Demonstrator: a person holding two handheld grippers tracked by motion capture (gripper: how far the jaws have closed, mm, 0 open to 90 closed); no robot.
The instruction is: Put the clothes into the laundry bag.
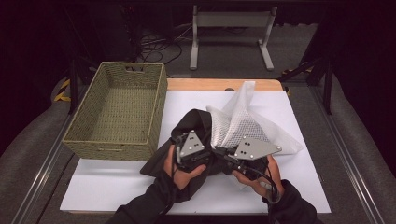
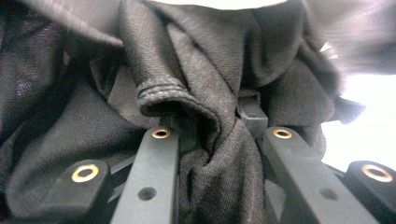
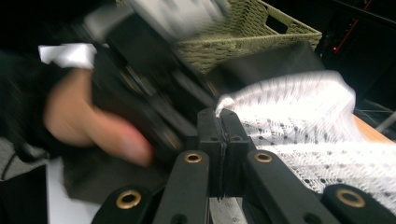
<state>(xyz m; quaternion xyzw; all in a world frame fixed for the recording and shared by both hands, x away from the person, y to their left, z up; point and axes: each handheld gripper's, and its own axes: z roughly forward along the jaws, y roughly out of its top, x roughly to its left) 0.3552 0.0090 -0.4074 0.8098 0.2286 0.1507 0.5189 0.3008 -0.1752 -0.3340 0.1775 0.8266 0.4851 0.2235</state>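
High view first: we see a white sheet [image 1: 116, 182] on the worktop [image 1: 219, 84], and a woven basket [image 1: 119, 109] at ten o'clock, partly off its left edge. At the centre lie a black cloth [image 1: 194, 122] and, touching it at its three o'clock, a white mesh bag [image 1: 238, 119] whose peak rises toward twelve. Both of our hands come in at six o'clock. The left hand-held gripper [image 1: 190, 147] sits on the black cloth; in the left gripper view its jaws stand somewhat apart with a hemmed fold of cloth bunched between them, though we cannot tell whether they pinch it. The right hand-held gripper [image 3: 220, 114], in the right gripper view, has its jaws pressed together on an edge of the mesh bag.
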